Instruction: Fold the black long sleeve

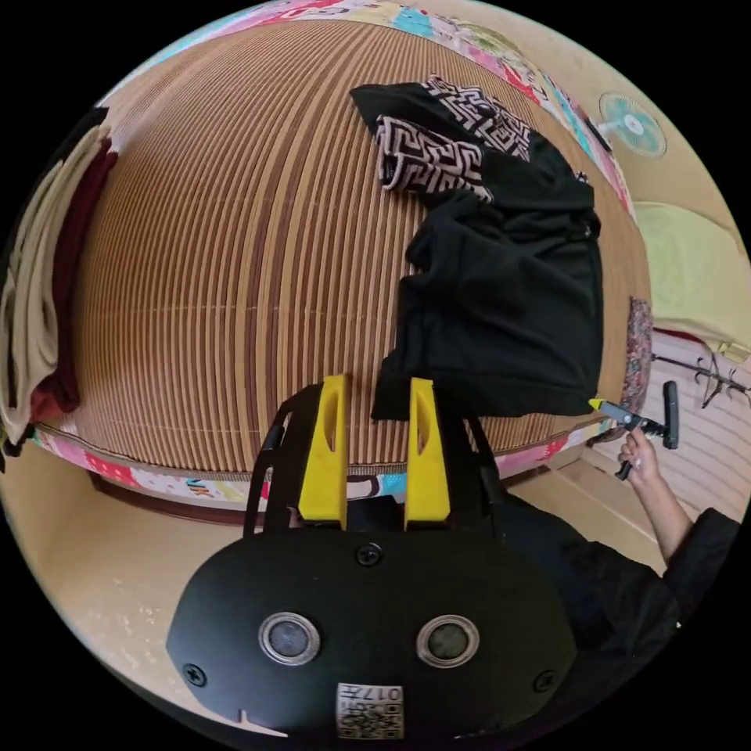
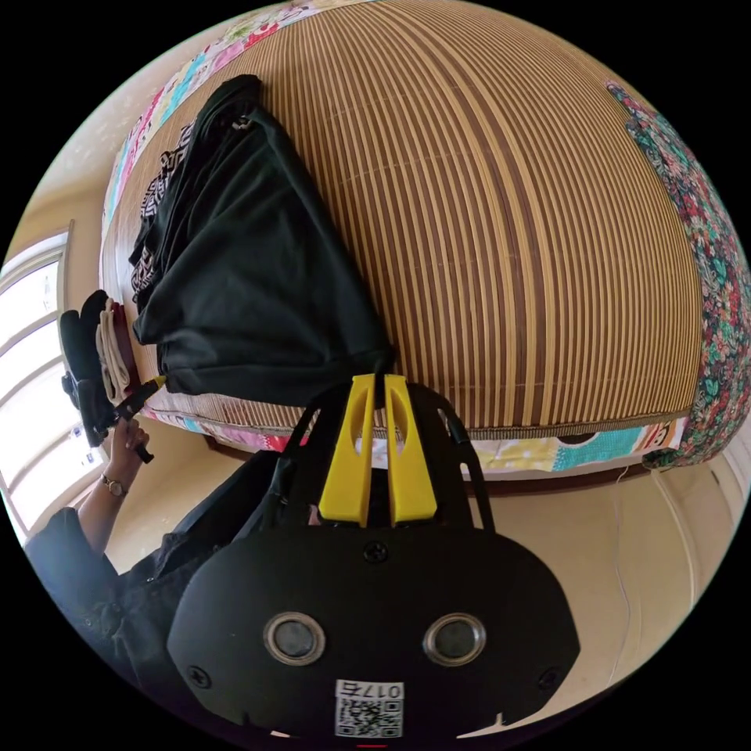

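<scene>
The black long sleeve (image 1: 508, 297) lies rumpled on a striped bamboo mat (image 1: 235, 258), with black-and-white patterned fabric (image 1: 438, 156) bunched at its far end. My left gripper (image 1: 379, 382) is open at the mat's near edge, jaws apart, and the garment's near hem corner sits between them. My right gripper (image 2: 379, 379) is shut on the other near corner of the black long sleeve (image 2: 250, 289), with cloth pinched in the narrow gap. The right gripper (image 1: 598, 404) appears in the left gripper view at that corner, held by a hand. The left gripper (image 2: 156, 383) touches the opposite corner.
A stack of folded clothes (image 1: 47, 297) sits at the mat's far side, also visible as a pile (image 2: 109, 352). A floral cushion (image 2: 704, 258) borders the mat (image 2: 508, 235). A colourful sheet edge (image 2: 547, 450) runs below the mat. A fan (image 1: 634, 125) stands beyond.
</scene>
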`<action>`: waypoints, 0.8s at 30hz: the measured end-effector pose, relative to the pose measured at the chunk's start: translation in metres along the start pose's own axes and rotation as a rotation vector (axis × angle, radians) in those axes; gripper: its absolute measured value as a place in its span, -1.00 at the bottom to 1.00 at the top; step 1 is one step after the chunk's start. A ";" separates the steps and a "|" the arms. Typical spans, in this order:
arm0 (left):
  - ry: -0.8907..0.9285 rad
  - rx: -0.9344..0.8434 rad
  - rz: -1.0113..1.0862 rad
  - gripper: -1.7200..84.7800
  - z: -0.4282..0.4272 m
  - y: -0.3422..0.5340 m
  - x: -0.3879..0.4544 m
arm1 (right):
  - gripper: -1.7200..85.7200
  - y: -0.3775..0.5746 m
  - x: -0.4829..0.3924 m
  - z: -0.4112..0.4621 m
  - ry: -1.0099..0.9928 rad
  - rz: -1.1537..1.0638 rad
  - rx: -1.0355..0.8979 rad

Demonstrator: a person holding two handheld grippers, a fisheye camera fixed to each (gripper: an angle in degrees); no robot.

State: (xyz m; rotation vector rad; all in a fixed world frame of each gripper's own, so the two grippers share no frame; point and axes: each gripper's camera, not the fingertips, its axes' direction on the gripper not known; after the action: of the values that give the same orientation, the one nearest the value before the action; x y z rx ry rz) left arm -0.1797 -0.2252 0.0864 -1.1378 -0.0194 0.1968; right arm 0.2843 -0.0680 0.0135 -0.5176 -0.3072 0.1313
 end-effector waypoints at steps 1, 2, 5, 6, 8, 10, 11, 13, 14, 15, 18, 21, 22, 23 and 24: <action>-0.010 -0.075 0.089 -0.85 0.003 0.002 0.009 | -0.90 0.002 0.002 -0.004 0.000 -0.008 -0.010; 0.035 -0.189 0.147 -0.89 0.012 0.007 0.014 | -0.91 0.004 0.004 -0.006 -0.001 -0.014 -0.016; 0.120 -0.296 0.224 -0.93 0.013 0.048 0.009 | -0.91 0.024 0.018 -0.019 -0.045 -0.024 -0.049; 0.160 -0.307 0.221 -0.94 0.011 0.058 0.005 | -0.91 0.037 0.029 -0.024 -0.099 -0.003 -0.071; 0.399 -0.313 0.109 -0.95 0.000 0.098 -0.028 | -0.91 0.061 0.049 -0.030 -0.190 0.058 -0.106; 0.632 -0.278 -0.040 -0.96 -0.008 0.129 -0.060 | -0.91 0.095 0.080 -0.036 -0.392 0.183 -0.134; 0.799 -0.226 -0.145 -0.96 -0.013 0.149 -0.081 | -0.91 0.104 0.088 -0.038 -0.458 0.223 -0.130; 1.002 -0.115 -0.284 -0.97 -0.021 0.172 -0.107 | -0.92 0.129 0.114 -0.045 -0.791 0.358 -0.036; 1.093 -0.025 -0.336 -0.97 -0.028 0.179 -0.119 | -0.92 0.131 0.119 -0.048 -0.873 0.384 0.004; 1.128 0.020 -0.349 -0.97 -0.033 0.180 -0.123 | -0.92 0.131 0.127 -0.053 -1.026 0.426 0.099; 1.254 0.221 -0.369 -0.97 -0.051 0.155 -0.139 | -0.92 0.093 0.128 -0.066 -1.271 0.414 0.289; 1.334 0.348 -0.317 -0.96 -0.062 0.090 -0.141 | -0.92 0.014 0.104 -0.081 -1.334 0.306 0.359; 1.339 0.385 -0.312 -0.96 -0.064 0.057 -0.140 | -0.92 -0.021 0.091 -0.086 -1.341 0.263 0.376; 1.338 0.413 -0.315 -0.95 -0.065 0.025 -0.140 | -0.92 -0.038 0.085 -0.089 -1.335 0.251 0.385; 1.330 0.425 -0.324 -0.94 -0.064 0.009 -0.140 | -0.91 -0.071 0.073 -0.092 -1.306 0.240 0.405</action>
State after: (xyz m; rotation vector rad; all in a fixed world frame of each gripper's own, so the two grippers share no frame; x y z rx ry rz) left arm -0.3109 -0.3027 0.0631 -0.6489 0.9639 -0.8295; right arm 0.3861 -0.1579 -0.0078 0.0093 -1.4573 0.7553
